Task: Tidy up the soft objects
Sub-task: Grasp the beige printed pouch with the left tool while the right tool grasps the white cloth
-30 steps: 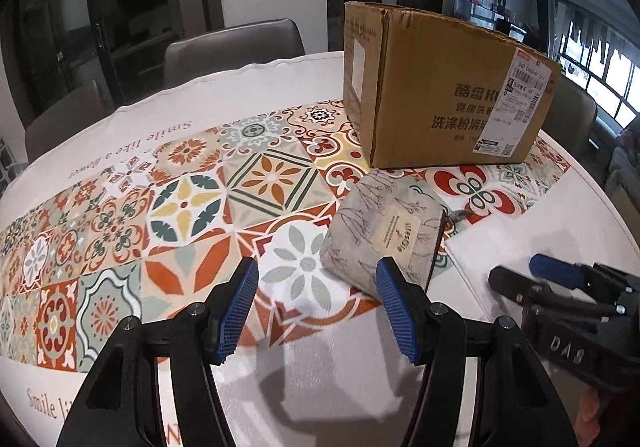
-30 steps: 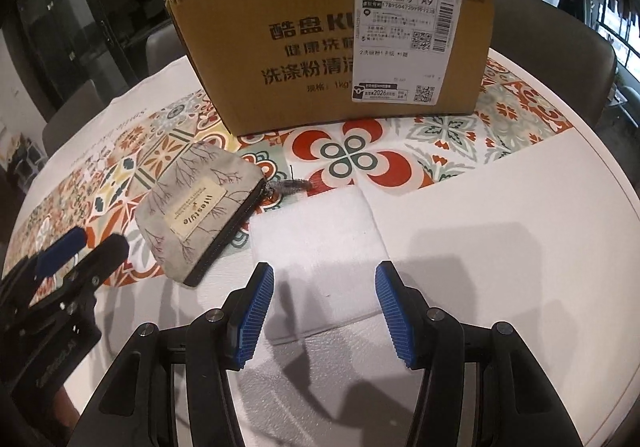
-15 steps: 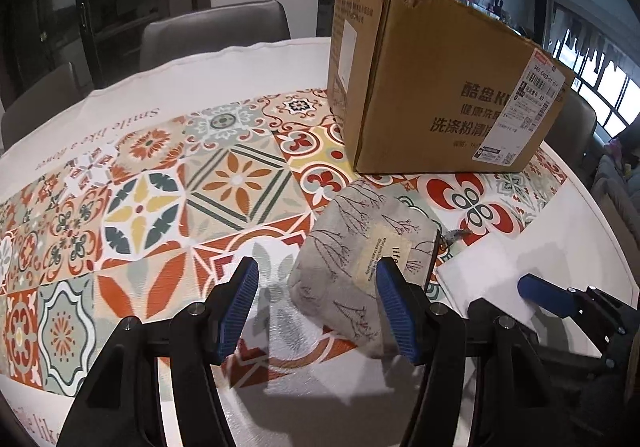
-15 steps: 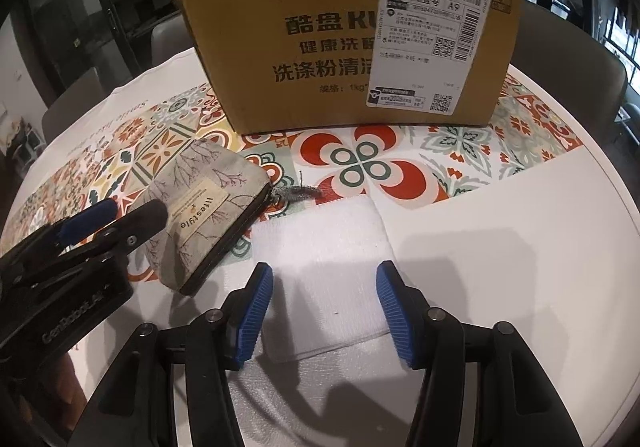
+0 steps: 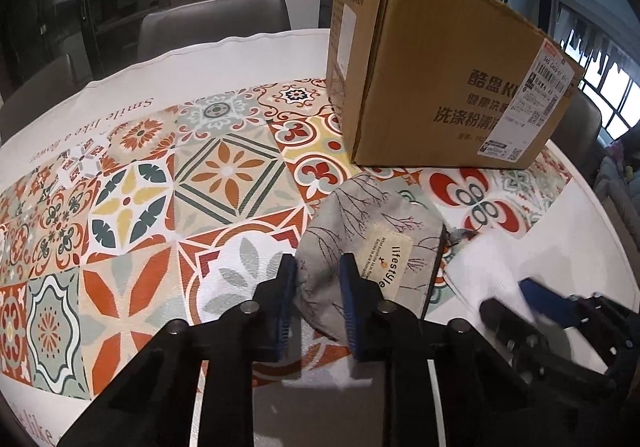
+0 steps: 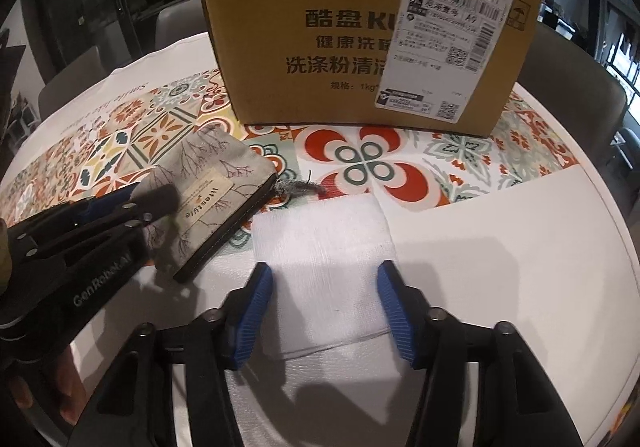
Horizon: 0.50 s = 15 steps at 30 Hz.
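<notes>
One pouch (image 5: 368, 247) and one white cloth (image 6: 324, 247) lie side by side on the table (image 6: 500, 247), before one box (image 6: 360, 39). The pouch's long axis runs diagonally, zipper edge toward the cloth. The left gripper (image 5: 318, 303), angled downward, has just been closing and pinches the pouch's near corner. The right gripper (image 6: 326, 311), also tilted down, has been narrowing; its pads straddle the cloth's near edge, not yet squeezing it.

A cardboard box (image 6: 360, 47) stands toward the table's (image 6: 500, 247) far edge. Nearer, a zip pouch (image 6: 208, 191) lies left of a folded cloth (image 6: 324, 247), just beside it.
</notes>
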### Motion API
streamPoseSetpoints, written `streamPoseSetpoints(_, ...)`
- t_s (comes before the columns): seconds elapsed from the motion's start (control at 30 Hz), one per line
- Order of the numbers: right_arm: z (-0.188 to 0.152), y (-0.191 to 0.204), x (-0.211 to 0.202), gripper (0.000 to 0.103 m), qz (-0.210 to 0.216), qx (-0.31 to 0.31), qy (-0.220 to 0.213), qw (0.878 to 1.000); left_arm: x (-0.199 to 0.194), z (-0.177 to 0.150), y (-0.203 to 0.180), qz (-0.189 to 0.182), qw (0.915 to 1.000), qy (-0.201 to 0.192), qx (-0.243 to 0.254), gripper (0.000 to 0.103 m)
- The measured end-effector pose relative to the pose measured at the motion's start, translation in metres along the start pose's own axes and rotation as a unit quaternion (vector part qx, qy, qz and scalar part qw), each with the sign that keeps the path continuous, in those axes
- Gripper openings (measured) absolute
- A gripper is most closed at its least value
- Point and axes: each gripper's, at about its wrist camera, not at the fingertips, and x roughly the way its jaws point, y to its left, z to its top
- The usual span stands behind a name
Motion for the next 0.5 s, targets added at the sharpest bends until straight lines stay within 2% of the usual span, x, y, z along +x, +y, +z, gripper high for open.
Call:
streamPoseSetpoints(0.03, 0.0, -0.001, -0.001, 0.028, 0.002, 0.001, -0.003, 1.0, -0.002, 0.0, 0.0, -0.001, 1.0, -0.002, -0.003, 0.021)
streamPoseSetpoints(0.13, 0.001, -0.003, -0.001, 0.015, 0.013, -0.001, -0.001, 1.0, -0.008, 0.0, -0.002, -0.001, 0.9999, -0.008, -0.009, 0.019)
streamPoseSetpoints(0.23, 0.001, -0.009, -0.002, 0.011, 0.026, 0.01, 0.001, 1.0, -0.017, -0.001, -0.005, 0.001, 0.9998, -0.018, -0.01, 0.017)
streamPoseSetpoints(0.37, -0.001, -0.019, -0.004, 0.01, 0.047, 0.03, 0.007, 0.998, -0.029, -0.001, -0.011, 0.009, 0.9994, -0.034, -0.003, 0.016)
streamPoseSetpoints(0.5, -0.001, -0.024, -0.01, 0.01, 0.049, 0.038, 0.001, 0.998, -0.039, 0.001, -0.014, 0.012, 0.999, -0.044, 0.001, 0.016)
